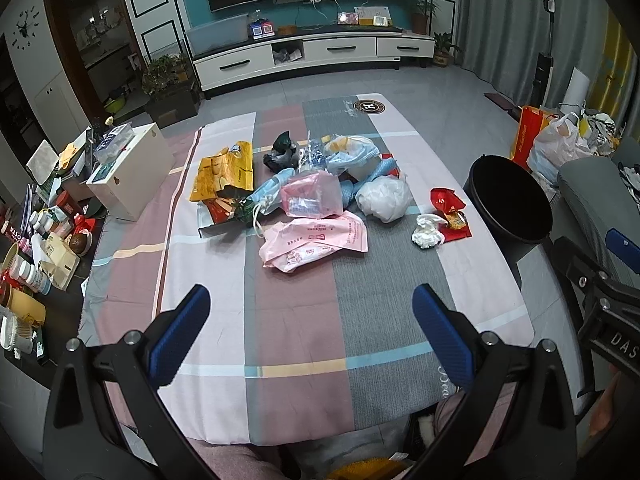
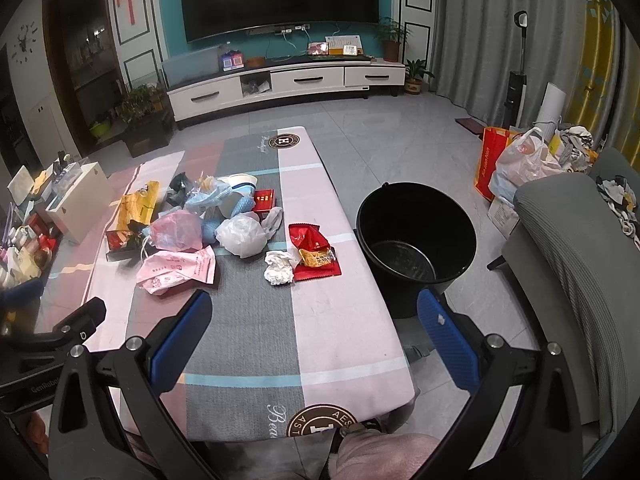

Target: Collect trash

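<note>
A heap of trash lies mid-table: pink plastic bags (image 1: 316, 240) (image 2: 176, 268), a white bag (image 1: 384, 198) (image 2: 242, 234), a yellow snack bag (image 1: 224, 172) (image 2: 138, 206), a crumpled white tissue (image 1: 428, 230) (image 2: 278, 266) and a red wrapper (image 1: 450, 212) (image 2: 314, 250). A black bucket (image 1: 510, 198) (image 2: 416, 236) stands on the floor right of the table, seemingly empty. My left gripper (image 1: 312, 312) is open and empty above the near table. My right gripper (image 2: 314, 316) is open and empty, near the table's right front; it also shows in the left wrist view (image 1: 600, 280).
The table (image 1: 304, 320) (image 2: 340, 320) has a striped cloth. Bottles and boxes (image 1: 40, 248) crowd a low surface left of it. A grey sofa arm (image 2: 568, 248) and shopping bags (image 2: 516, 164) stand right of the bucket. A TV cabinet (image 2: 280, 84) lines the far wall.
</note>
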`<state>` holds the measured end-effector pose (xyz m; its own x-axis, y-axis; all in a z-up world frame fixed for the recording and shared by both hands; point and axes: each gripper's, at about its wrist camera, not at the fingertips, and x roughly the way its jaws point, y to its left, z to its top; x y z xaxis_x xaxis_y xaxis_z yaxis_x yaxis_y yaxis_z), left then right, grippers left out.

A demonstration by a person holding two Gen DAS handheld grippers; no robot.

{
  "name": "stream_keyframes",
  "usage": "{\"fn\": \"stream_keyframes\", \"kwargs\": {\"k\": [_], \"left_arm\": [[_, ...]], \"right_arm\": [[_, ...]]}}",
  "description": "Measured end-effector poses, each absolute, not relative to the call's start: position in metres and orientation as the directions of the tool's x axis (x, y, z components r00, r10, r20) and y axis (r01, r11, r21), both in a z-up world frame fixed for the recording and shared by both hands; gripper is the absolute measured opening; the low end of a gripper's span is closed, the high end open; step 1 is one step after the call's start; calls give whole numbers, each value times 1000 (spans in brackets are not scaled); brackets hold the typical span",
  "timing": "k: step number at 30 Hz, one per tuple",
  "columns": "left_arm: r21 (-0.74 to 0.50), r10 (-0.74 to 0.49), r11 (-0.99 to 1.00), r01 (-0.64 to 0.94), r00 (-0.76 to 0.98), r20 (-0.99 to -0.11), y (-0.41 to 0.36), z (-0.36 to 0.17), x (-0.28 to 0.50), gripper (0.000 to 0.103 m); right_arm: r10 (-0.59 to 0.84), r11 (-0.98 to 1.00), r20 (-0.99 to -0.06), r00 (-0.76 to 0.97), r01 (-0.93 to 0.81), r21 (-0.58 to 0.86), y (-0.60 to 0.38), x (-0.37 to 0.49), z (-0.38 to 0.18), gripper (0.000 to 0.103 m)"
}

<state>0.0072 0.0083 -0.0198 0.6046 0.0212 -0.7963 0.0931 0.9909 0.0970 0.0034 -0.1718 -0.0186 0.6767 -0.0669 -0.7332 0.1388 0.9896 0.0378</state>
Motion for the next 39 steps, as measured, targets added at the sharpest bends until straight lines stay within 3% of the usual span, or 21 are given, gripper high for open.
{"fn": "stream_keyframes", "kwargs": {"k": [10, 13, 16, 19, 22, 26, 33, 35, 37, 39], "left_arm": [[78, -3, 991, 106, 610, -792, 9, -25, 11, 101], [30, -63, 990, 134, 640, -766, 15, -37, 14, 101], [-73, -176, 981, 180, 664, -727, 34, -61, 17, 101], [-108, -193, 980, 165, 689, -699, 54, -89, 20, 101], [-134, -192, 981, 138, 670, -717, 72, -121, 32, 101], [-168, -247, 969, 181, 658, -711, 78, -129, 56, 101], [0, -231, 939, 345, 627, -744, 50, -138, 106, 101], [-45, -271, 929, 368, 590, -761, 50, -149, 117, 100], [-82, -295, 924, 374, 557, -777, 52, -161, 123, 98], [-47, -260, 929, 366, 561, -786, 52, -169, 128, 89]], "right_arm": [[-58, 989, -731, 680, 137, 50, -174, 5, -26, 100], [20, 985, -682, 732, 101, 137, -183, 3, -29, 100], [121, 970, -557, 822, 22, 243, -196, -5, -49, 100], [192, 960, -507, 840, -53, 276, -198, -3, -83, 100], [282, 951, -551, 785, -151, 271, -191, 12, -113, 100], [287, 957, -623, 728, -186, 223, -183, 44, -128, 100], [236, 972, -655, 718, -187, 146, -187, 107, -114, 100], [279, 960, -682, 676, -182, 212, -189, 117, -127, 93], [348, 937, -700, 624, -205, 283, -187, 122, -150, 76], [322, 947, -742, 588, -208, 246, -180, 127, -163, 66]]}}
